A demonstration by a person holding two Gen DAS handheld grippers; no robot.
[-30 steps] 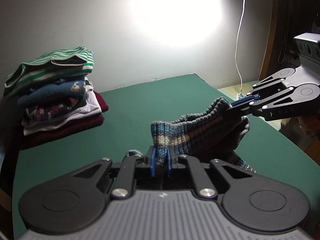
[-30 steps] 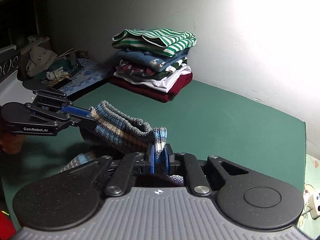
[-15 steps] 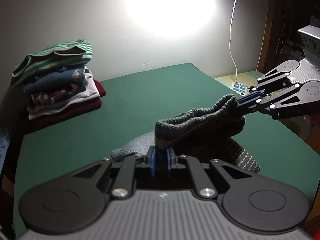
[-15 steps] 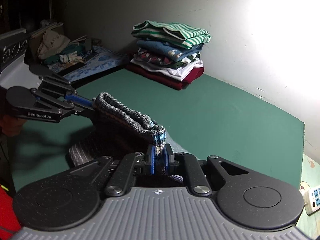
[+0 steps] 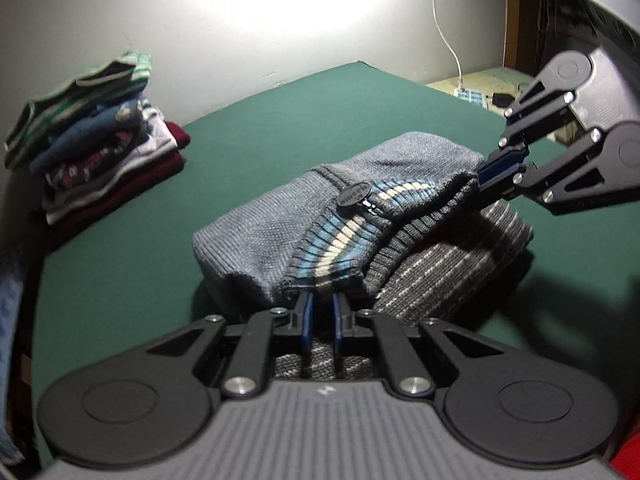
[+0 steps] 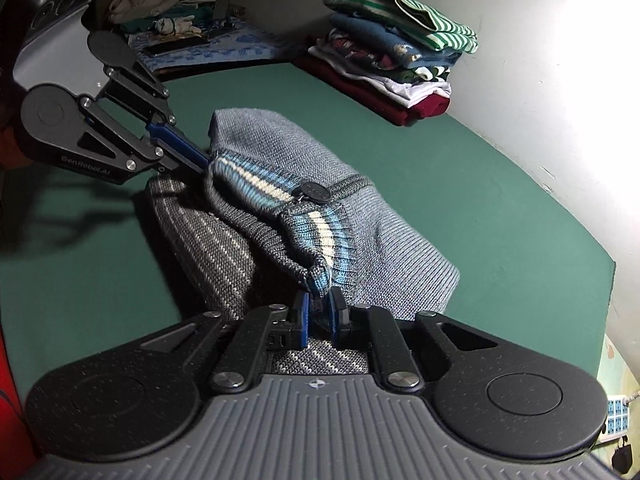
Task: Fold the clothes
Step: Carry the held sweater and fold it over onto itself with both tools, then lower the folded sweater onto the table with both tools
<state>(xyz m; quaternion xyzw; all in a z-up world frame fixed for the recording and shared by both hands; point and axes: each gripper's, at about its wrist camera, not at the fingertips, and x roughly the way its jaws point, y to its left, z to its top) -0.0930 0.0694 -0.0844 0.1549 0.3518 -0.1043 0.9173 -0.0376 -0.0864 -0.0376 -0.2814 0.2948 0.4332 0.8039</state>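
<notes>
Left wrist view, near to far. Left tool point(image 5: 320, 300): clenched on the striped ribbed hem point(image 5: 340, 248) of the knit sweater point(image 5: 264, 224), at the desk's near edge. Right tool point(image 5: 486, 174): clamped on the same hem's other end, further along it. I judge both equally close; the hem's long axis runs between them, folded body beyond. Sweater: grey-blue knit, cream-and-blue banded rib, dark round tag point(image 5: 354, 194). Green desk point(image 5: 280, 112). Far corner: stack of folded clothes point(image 5: 100, 136) against the wall.
</notes>
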